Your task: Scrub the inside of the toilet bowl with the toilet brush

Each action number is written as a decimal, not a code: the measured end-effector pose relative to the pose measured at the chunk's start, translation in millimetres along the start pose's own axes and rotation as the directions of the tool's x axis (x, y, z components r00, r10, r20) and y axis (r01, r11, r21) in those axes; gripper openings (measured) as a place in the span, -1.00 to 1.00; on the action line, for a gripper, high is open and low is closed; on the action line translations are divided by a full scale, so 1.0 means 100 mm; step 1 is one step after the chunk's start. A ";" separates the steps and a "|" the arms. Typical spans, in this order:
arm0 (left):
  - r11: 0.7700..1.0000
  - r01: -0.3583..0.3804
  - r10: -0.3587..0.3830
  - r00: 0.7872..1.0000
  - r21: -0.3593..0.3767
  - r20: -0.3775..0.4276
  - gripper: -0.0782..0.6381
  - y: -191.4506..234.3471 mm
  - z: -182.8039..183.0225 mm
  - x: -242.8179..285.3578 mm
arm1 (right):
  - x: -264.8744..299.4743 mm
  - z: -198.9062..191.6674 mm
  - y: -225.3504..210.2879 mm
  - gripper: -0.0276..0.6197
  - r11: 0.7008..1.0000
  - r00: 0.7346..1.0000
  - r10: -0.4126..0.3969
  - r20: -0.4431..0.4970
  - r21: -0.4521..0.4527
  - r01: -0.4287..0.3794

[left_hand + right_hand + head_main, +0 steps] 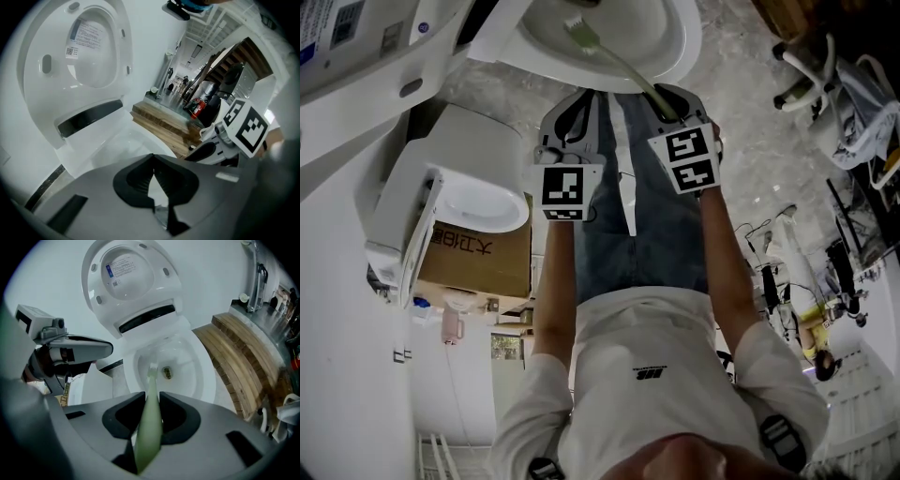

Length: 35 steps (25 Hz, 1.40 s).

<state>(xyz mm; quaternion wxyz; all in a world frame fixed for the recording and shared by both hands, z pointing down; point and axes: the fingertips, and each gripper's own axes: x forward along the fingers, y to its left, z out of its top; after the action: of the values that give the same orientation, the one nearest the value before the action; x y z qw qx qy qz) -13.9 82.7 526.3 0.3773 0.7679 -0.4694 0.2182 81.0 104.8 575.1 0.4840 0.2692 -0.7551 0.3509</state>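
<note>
Grip state is read from the right gripper view: the right tool (151,401) is clamped on the pale green handle of the toilet brush (149,427). The bristle head is placed inside the toilet bowl (199,380), near the drain opening (168,373), which is not shown in the head view. In the left gripper view, the left tool (153,161) is seen closed at its tips, with nothing held. Both tools are shown side by side only in the head view.

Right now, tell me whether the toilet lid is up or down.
Up: the lid stands raised behind the bowl, leaving its inside open to the brush.
</note>
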 end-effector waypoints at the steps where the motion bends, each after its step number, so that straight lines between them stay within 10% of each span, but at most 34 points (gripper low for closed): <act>1: 1.000 0.000 0.000 1.000 -0.001 0.000 -0.75 0.00 0.00 0.00 | 0.03 -0.02 0.01 -0.64 1.000 1.000 0.005 -0.007 0.007 -0.005; 35: 1.000 0.012 -0.012 1.000 -0.026 -0.026 -0.75 0.25 0.02 0.04 | 0.85 0.25 0.56 -0.64 0.928 0.987 0.162 0.013 0.337 -0.157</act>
<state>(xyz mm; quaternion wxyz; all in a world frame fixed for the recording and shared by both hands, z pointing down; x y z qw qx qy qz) -33.9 72.4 537.5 0.3945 0.7629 -0.4627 0.2197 -7.1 112.9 630.9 0.4063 0.2831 -0.6997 0.5150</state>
